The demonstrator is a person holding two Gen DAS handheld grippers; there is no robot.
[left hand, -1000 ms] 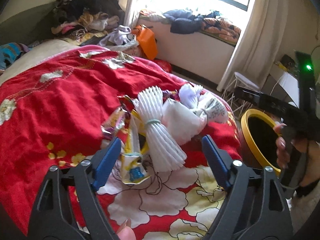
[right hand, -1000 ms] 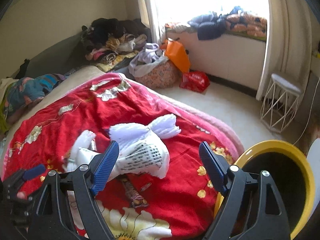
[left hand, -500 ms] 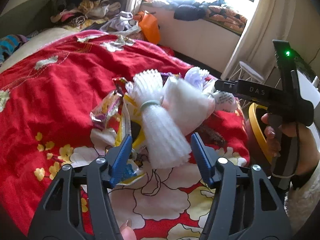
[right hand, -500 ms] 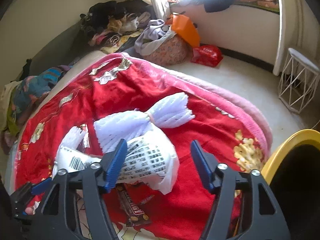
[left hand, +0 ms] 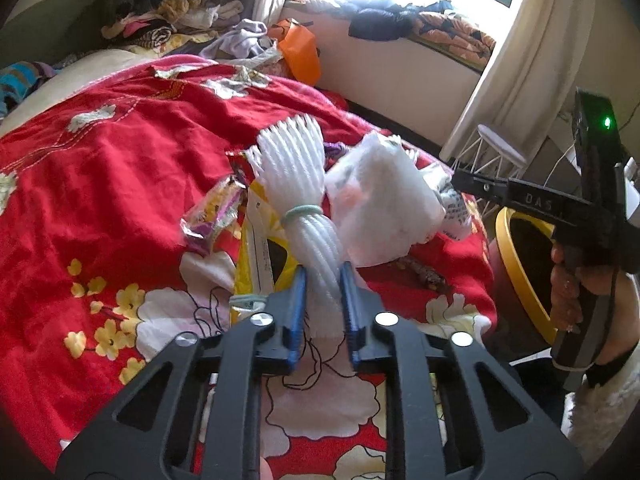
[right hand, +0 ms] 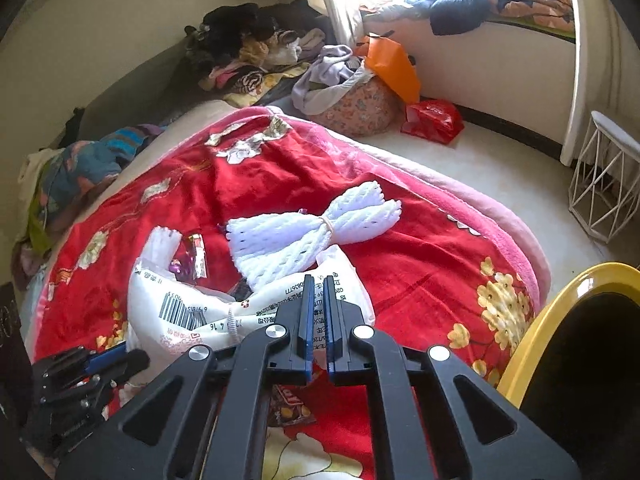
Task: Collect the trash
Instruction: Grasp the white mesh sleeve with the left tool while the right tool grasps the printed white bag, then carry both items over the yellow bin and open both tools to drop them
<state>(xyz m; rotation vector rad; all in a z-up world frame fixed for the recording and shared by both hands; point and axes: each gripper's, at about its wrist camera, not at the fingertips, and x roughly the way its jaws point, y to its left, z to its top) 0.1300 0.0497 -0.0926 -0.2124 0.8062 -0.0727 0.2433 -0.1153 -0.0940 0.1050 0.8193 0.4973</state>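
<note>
The left claw [left hand: 322, 294] is closing on the near end of the banded white foam bundle [left hand: 298, 196], whose long axis runs straight away from it up the red bedspread [left hand: 120, 168]. The right claw [right hand: 317, 312], jaws nearly together, pinches the printed white plastic bag [right hand: 208, 312]. Beyond, to the right, waits the yellow-rimmed bin [right hand: 532, 328]. A second ago both claws stood wide and empty-handed.

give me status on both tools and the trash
Left tool closing on foam net bundle. Right tool shut on white plastic bag. Yellow bin alongside, path clear.
</note>
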